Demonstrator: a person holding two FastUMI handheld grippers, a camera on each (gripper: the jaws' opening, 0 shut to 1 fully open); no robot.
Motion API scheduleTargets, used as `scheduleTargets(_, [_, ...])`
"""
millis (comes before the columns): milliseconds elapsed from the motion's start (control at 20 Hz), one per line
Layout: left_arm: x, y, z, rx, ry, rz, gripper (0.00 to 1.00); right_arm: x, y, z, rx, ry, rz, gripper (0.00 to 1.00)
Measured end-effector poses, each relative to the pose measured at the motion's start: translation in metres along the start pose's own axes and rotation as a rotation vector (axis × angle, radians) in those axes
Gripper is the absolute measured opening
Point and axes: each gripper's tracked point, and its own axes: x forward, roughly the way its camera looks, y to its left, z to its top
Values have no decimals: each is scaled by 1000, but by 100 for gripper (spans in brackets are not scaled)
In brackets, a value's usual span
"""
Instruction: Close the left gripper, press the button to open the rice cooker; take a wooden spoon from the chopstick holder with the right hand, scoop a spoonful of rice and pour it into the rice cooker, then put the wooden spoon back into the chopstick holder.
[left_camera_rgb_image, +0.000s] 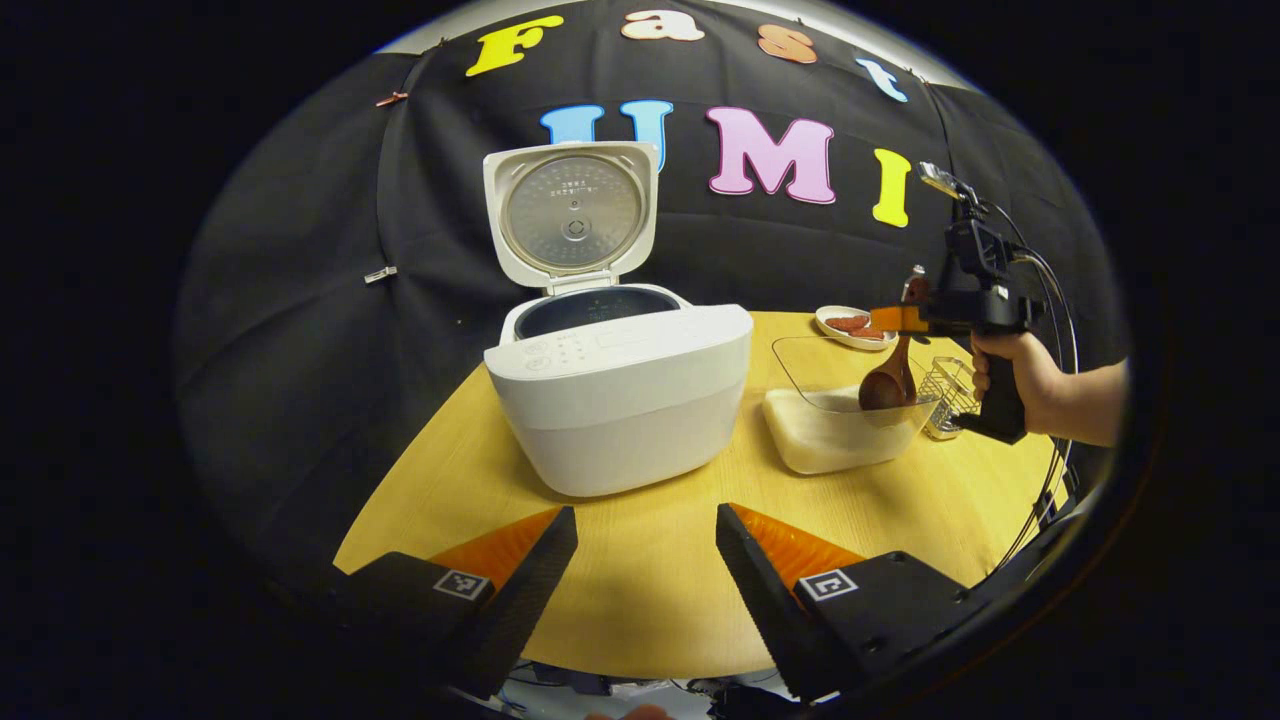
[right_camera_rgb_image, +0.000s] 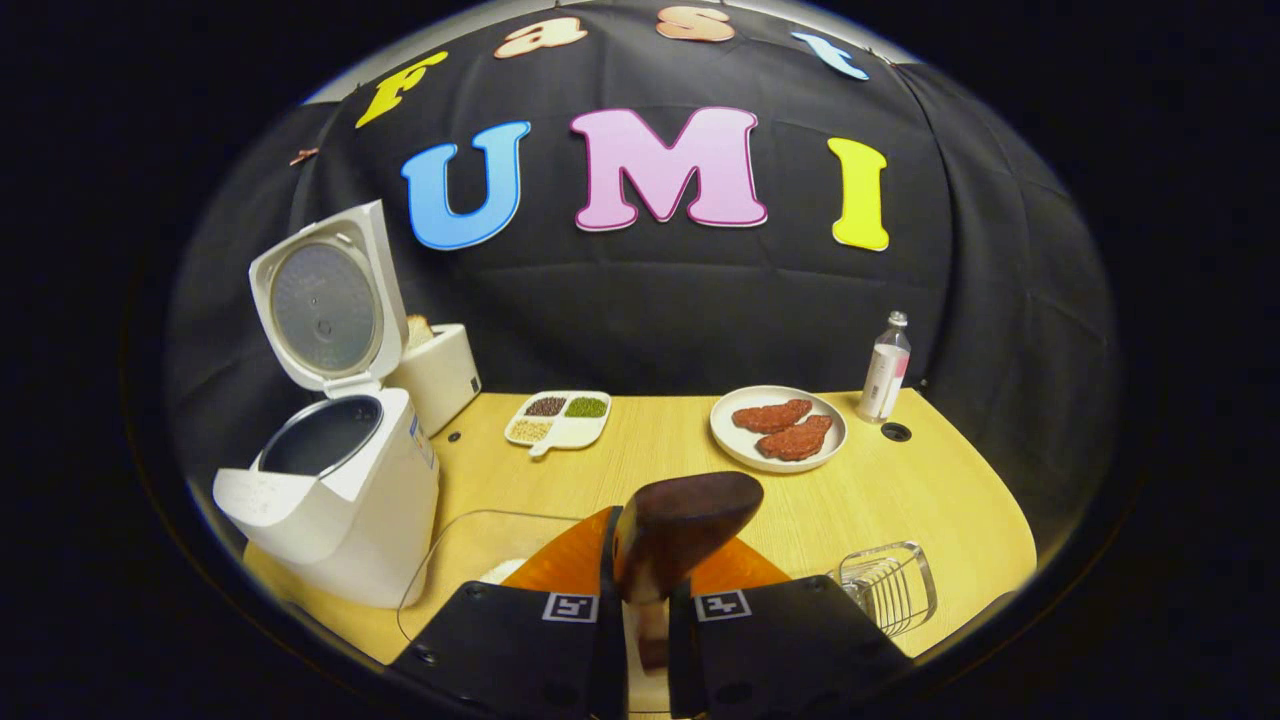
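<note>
The white rice cooker (left_camera_rgb_image: 620, 400) stands on the wooden table (left_camera_rgb_image: 650, 590) with its lid (left_camera_rgb_image: 572, 215) raised and the dark inner pot showing. My left gripper (left_camera_rgb_image: 646, 515) hovers open in front of it with nothing between its fingers. To the right, a hand holds my right gripper (left_camera_rgb_image: 895, 319), shut on the handle of the wooden spoon (left_camera_rgb_image: 888, 380). The spoon hangs bowl down inside a clear container of rice (left_camera_rgb_image: 840, 440). In the right gripper view the spoon's upper end (right_camera_rgb_image: 690, 520) sticks up between the shut fingers of my right gripper (right_camera_rgb_image: 640, 590), with the cooker (right_camera_rgb_image: 340, 510) to the left.
A wire chopstick holder (right_camera_rgb_image: 890, 585) stands right of the clear container (right_camera_rgb_image: 470, 560). Farther back are a plate of meat patties (right_camera_rgb_image: 778, 428), a small bottle (right_camera_rgb_image: 886, 368), a divided dish of beans (right_camera_rgb_image: 558, 418) and a white toaster (right_camera_rgb_image: 440, 375) behind the cooker.
</note>
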Motion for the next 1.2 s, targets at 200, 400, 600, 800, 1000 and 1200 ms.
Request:
scheduleTargets(200, [7, 15, 4, 2, -1, 4, 96, -11, 27, -16, 47, 24, -1, 16])
scheduleTargets(400, [14, 27, 8, 9, -3, 5, 96, -16, 50, -26, 201, 70, -25, 20])
scheduleTargets(600, [16, 35, 11, 24, -3, 3, 96, -20, 64, -29, 319, 124, -38, 20])
scheduleTargets(800, [11, 31, 10, 26, -8, -20, 96, -23, 60, -28, 473, 168, -56, 20])
scheduleTargets(1000, [4, 24, 11, -43, 0, -46, 96, -27, 41, -28, 654, 205, -73, 20])
scheduleTargets(1200, [2, 11, 12, -132, 8, -74, 97, -31, 21, -14, 776, 190, -83, 21])
